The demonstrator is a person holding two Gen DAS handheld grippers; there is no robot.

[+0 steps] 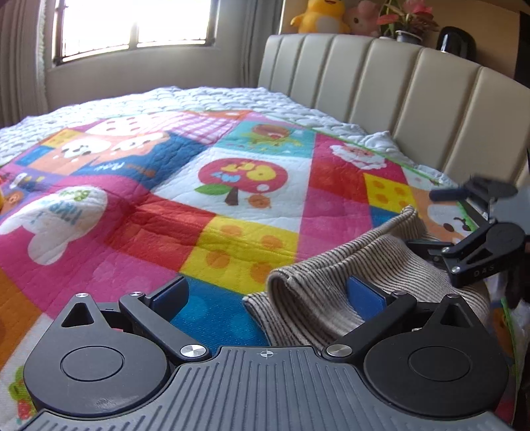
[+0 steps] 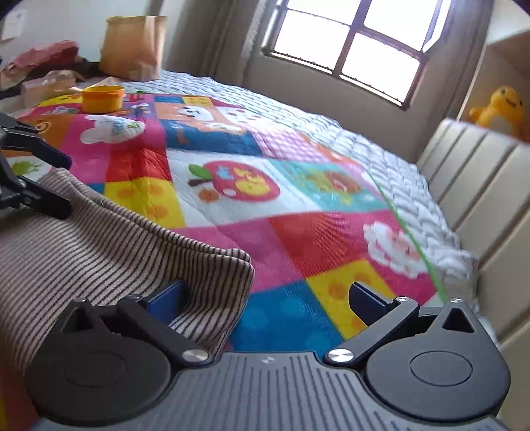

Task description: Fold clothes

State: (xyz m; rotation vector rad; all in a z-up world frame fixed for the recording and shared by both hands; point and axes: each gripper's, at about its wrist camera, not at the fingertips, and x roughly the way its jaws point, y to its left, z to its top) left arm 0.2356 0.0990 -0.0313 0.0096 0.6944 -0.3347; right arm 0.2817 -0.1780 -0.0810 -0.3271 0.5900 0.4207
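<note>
A beige garment with thin dark stripes (image 1: 318, 275) lies folded on the colourful quilt (image 1: 205, 205), at the right of the left wrist view. My left gripper (image 1: 268, 295) stands open. Its right pad (image 1: 364, 298) is over the garment, whose rolled edge lies between the fingers with nothing pressed on it. In the right wrist view the same garment (image 2: 99, 245) fills the lower left. My right gripper (image 2: 265, 298) is wide open, its left pad (image 2: 165, 298) over the cloth and its right pad above bare quilt (image 2: 298, 238). Each gripper shows in the other's view: right gripper (image 1: 437, 220), left gripper (image 2: 56, 180).
A padded beige headboard (image 1: 397, 89) runs along the bed's right side, with plush toys (image 1: 318, 16) and a potted plant (image 1: 407, 23) on the ledge behind it. An orange bowl (image 2: 102, 97) sits on the quilt's far corner, near a paper bag (image 2: 132, 46) and piled items.
</note>
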